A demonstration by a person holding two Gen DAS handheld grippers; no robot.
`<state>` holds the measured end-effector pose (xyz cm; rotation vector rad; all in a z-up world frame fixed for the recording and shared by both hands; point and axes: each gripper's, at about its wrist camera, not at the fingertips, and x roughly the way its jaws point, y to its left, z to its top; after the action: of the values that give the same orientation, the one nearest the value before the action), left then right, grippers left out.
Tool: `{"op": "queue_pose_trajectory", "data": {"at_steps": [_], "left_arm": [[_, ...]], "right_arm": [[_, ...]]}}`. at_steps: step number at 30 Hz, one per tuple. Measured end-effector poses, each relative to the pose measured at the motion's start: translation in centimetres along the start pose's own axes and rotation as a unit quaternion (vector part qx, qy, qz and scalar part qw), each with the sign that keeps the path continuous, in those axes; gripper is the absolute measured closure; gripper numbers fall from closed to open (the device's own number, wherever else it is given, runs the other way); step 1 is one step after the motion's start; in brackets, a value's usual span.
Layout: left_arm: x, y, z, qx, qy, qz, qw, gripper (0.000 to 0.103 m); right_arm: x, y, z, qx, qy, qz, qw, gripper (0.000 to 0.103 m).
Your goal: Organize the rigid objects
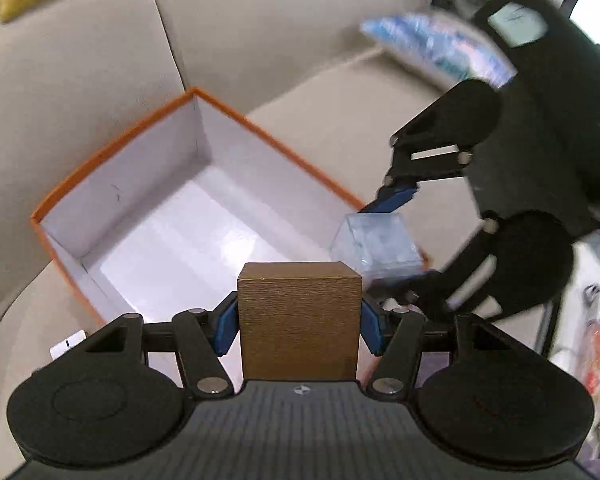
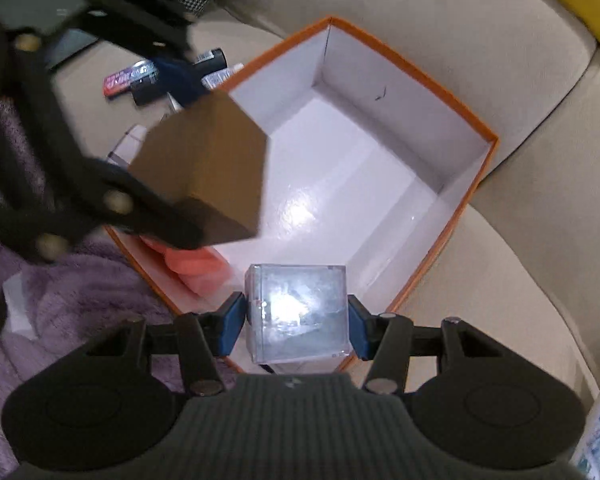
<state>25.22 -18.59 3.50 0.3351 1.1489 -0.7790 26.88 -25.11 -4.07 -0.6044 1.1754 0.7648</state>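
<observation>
Both grippers hang over the open box [image 1: 116, 196] on the sofa, left gripper [image 1: 299, 322] clenched on a brown cube [image 1: 299, 320], right gripper [image 2: 296, 322] clamping a clear cube [image 2: 298, 316], likely for dropping in.

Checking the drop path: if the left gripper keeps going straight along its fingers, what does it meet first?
Probably the white floor of the orange box. The left gripper, shut on the brown cube, points into the open box, and nothing shows in between. The clear cube sits off to the right. Depth is unclear.
</observation>
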Motion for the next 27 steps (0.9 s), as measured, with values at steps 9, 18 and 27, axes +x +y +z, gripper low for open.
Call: {"op": "queue_pose_trajectory", "data": {"at_steps": [9,18,27], "left_arm": [[7.6,1.8,1.1,0.033,0.102,0.004,0.9943,0.035],[10.6,2.3,0.2,0.061,0.120,-0.041,0.9901,0.034],[12.3,2.9,-0.5,0.075,0.129,-0.079,0.9856,0.024]], "right_arm": [[5.0,-0.3,0.8,-0.053,0.035,0.015,0.998,0.049],[7.0,-1.2,0.8,-0.082,0.061,0.024,0.994,0.049],[8.3,-0.8,1.1,-0.138,0.084,0.022,0.987,0.049]]}}
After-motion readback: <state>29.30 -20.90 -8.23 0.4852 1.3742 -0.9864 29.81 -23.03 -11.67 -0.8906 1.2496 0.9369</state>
